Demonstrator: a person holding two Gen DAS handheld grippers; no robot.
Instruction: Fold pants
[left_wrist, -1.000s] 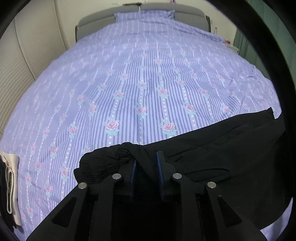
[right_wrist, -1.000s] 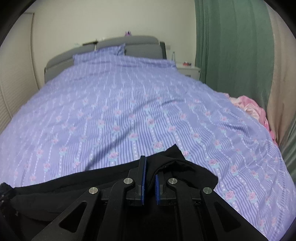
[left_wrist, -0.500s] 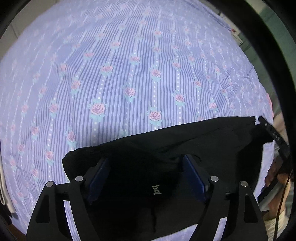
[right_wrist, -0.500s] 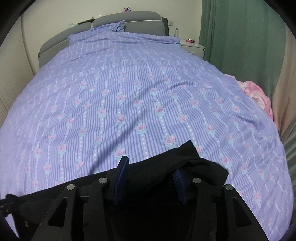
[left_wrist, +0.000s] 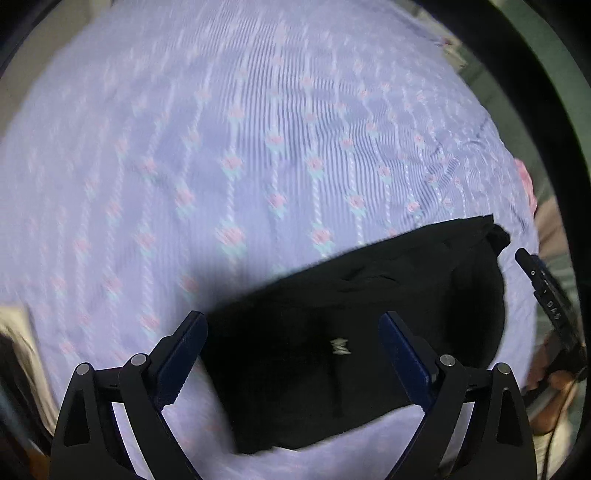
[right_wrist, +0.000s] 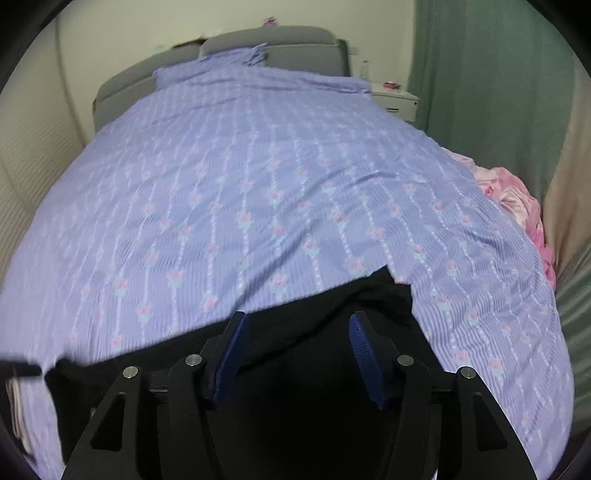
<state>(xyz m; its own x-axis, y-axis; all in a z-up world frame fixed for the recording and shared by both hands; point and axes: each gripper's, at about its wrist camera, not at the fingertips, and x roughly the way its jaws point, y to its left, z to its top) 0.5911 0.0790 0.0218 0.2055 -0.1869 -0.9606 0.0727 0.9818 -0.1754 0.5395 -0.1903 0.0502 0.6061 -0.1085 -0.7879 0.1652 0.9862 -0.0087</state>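
Note:
Black pants (left_wrist: 351, 325) lie folded in a broad band on the purple flowered bedspread (left_wrist: 240, 155) near the bed's front edge; a small white label shows on them. My left gripper (left_wrist: 293, 325) hangs above their left half, jaws still opening wide, pads clear of the cloth. In the right wrist view the same pants (right_wrist: 325, 369) spread under my right gripper (right_wrist: 299, 325), whose jaws are also opening with nothing pressed between the blue pads. The other gripper's black tip (left_wrist: 546, 299) shows at the right edge of the left wrist view.
The bedspread (right_wrist: 258, 192) runs back to a grey headboard (right_wrist: 266, 40). A pink cloth heap (right_wrist: 517, 199) lies at the bed's right side beside green curtains (right_wrist: 480, 74). A white nightstand (right_wrist: 395, 98) stands at the back right. Pale folded cloth (left_wrist: 18, 339) sits at the left.
Both grippers were shut on the black pants; both have let go, spread their jaws and lifted. The left view has tipped downward onto the flattened pants.

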